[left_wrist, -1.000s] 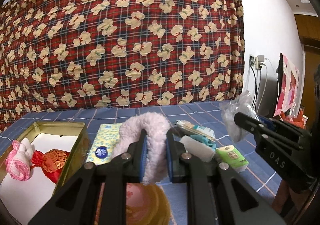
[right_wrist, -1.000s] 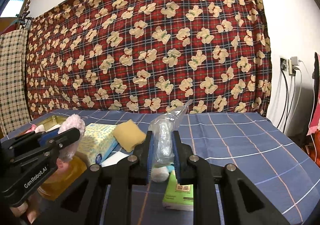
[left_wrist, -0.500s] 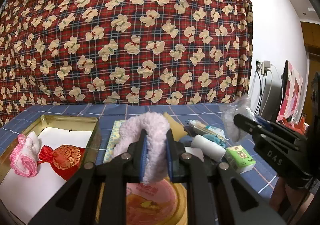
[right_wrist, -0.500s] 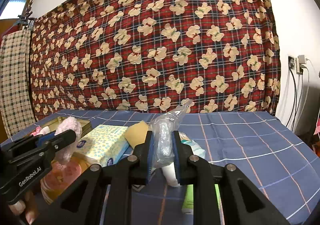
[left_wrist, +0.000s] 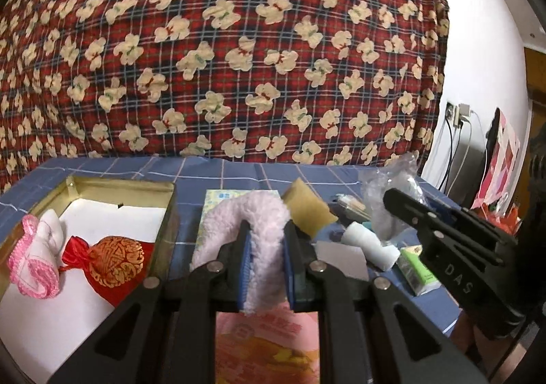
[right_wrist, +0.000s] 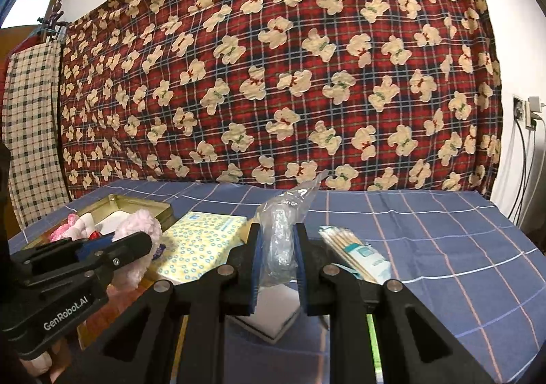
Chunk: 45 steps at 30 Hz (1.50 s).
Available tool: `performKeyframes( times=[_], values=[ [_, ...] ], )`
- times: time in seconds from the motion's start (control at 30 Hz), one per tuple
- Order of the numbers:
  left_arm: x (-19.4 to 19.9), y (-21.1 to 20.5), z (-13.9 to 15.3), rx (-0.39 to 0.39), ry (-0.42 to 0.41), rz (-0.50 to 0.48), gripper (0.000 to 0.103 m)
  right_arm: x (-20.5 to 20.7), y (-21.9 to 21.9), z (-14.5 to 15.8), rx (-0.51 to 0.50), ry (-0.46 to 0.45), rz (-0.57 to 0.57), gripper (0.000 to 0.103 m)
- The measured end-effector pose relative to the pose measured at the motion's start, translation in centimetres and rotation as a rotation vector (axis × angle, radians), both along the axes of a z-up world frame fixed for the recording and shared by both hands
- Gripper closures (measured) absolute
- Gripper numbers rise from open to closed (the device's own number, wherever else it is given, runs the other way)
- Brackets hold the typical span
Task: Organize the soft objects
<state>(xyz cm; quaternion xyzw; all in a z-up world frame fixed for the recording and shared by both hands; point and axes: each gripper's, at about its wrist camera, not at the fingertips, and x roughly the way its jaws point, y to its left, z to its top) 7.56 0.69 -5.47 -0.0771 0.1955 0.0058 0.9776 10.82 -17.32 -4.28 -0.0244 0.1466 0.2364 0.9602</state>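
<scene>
Over the last second you have lifted both claws and carried them toward the gold tin [left_wrist: 163, 213], which now shows more of its white floor at 9 o'clock in the left view. Your left claw [left_wrist: 266, 261] is pinching the pink fluffy piece [left_wrist: 252, 227], held above the table; your right claw [right_wrist: 278, 257] is pressed onto the crumpled clear plastic bag [right_wrist: 283, 233] (also held off the table). That puts the fluffy piece close to being dropped in, I judge, beside the pink-edged cloth roll [left_wrist: 34, 254] and red pouch [left_wrist: 112, 257] already inside. Below and ahead lie the tissue pack [right_wrist: 201, 244], yellow sponge [left_wrist: 307, 213], cotton swabs [right_wrist: 355, 247] and a white roll [left_wrist: 368, 244]. The tin's near wall stands between claw and floor, so clear it before releasing.
</scene>
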Motion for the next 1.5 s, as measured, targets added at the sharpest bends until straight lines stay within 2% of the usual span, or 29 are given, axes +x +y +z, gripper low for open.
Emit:
performKeyframes(
  times=[0.77,1.33,1.5],
  values=[
    [0.1,2.5,0.0,-0.014,-0.006,0.086,0.089,0.4,4.2,0.0,-0.007,-0.018,0.052,0.083],
    [-0.4,2.7,0.3,-0.011,-0.031,0.088,0.089,0.0,5.2,0.2,-0.011,-0.034,0.075,0.083],
    [-0.8,3.3,0.2,-0.028,-0.011,0.078,0.089,0.1,6.0,0.2,0.007,0.013,0.107,0.083]
  ],
)
